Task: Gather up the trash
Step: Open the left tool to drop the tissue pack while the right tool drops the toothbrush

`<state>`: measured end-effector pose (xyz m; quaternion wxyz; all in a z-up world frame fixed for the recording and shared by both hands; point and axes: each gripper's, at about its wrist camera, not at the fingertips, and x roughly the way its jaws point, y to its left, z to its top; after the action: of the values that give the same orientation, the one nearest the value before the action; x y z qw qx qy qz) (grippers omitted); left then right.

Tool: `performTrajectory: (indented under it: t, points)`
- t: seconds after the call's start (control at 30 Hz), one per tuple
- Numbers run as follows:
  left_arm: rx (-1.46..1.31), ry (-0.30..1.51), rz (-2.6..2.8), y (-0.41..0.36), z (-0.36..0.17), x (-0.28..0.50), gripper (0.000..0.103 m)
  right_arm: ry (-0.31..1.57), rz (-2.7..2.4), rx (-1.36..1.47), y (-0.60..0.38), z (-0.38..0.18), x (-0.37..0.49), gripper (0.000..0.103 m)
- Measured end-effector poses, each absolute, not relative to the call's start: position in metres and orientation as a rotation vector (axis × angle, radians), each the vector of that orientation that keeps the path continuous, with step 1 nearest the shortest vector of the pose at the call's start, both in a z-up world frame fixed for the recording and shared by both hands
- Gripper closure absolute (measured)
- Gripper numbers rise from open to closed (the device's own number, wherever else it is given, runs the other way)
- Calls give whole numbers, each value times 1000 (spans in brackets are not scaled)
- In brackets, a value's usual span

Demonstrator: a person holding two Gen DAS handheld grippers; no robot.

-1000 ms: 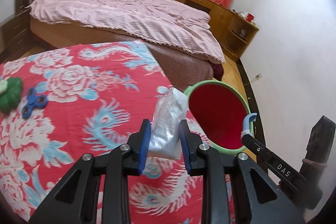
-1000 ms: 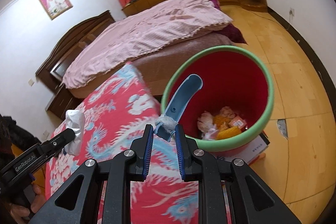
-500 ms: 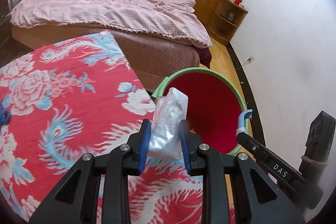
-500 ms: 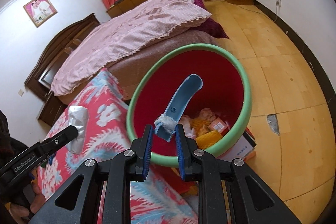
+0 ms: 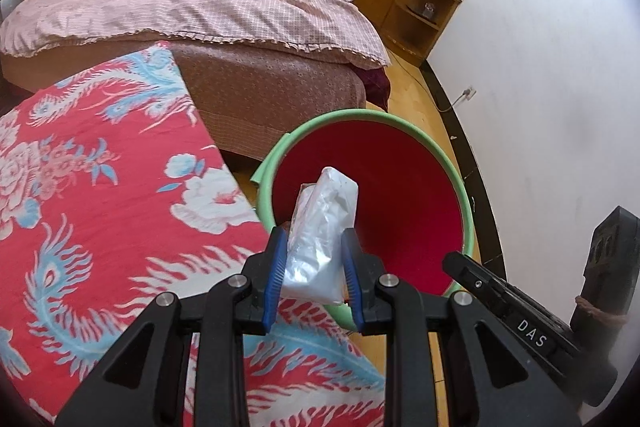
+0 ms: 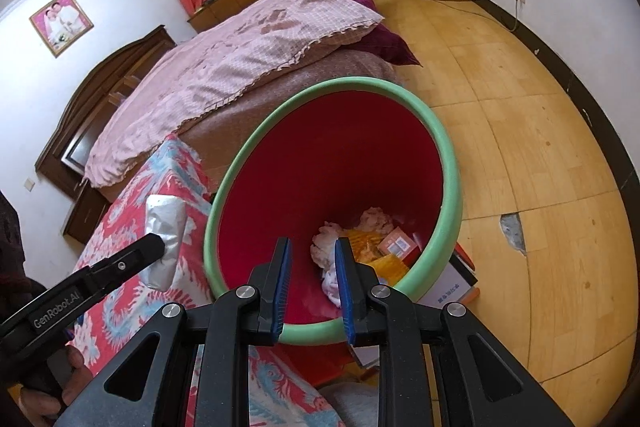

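Pinching the silvery wrapper (image 5: 320, 243) just over the near rim of the red bin (image 5: 466, 195), the left gripper (image 5: 314, 279) could drop it onto the floral cloth (image 5: 100, 227) if released early, while the right gripper (image 6: 312, 283) stands empty, slightly parted, above the bin.

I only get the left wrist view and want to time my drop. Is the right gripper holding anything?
Observer: No. The right gripper has nothing between its pads, and it points into the bin.
Operator: Is the bin's bottom bare?
Observer: No. Crumpled tissues and orange wrappers lie there.
Operator: Is my bag over the opening?
Observer: Doubtful. From the right wrist, the silvery bag in the left gripper shows left of the rim, against the floral cloth.
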<state>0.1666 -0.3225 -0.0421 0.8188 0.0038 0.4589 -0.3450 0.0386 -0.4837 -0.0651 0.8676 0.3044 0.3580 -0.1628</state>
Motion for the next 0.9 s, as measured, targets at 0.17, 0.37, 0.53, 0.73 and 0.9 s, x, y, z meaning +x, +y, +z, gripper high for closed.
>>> performTrajectory:
  t: [0.17, 0.37, 0.53, 0.73, 0.9]
  points:
    - [32, 977, -735, -330, -46, 168, 75, 746, -342, 652, -488, -67, 37, 80]
    - [24, 981, -725, -330, -46, 170, 61, 742, -345, 659, -489, -65, 35, 76]
    - [17, 977, -706, -325, -43, 170, 60, 740, -348, 657, -489, -63, 34, 75]
    - [-11, 976, -680, -309, -36, 165, 60, 747, -343, 640, -481, -58, 31, 60]
    - [-24, 964, -646, -287, -28, 156, 56, 735, -338, 614, -466, -48, 26, 49]
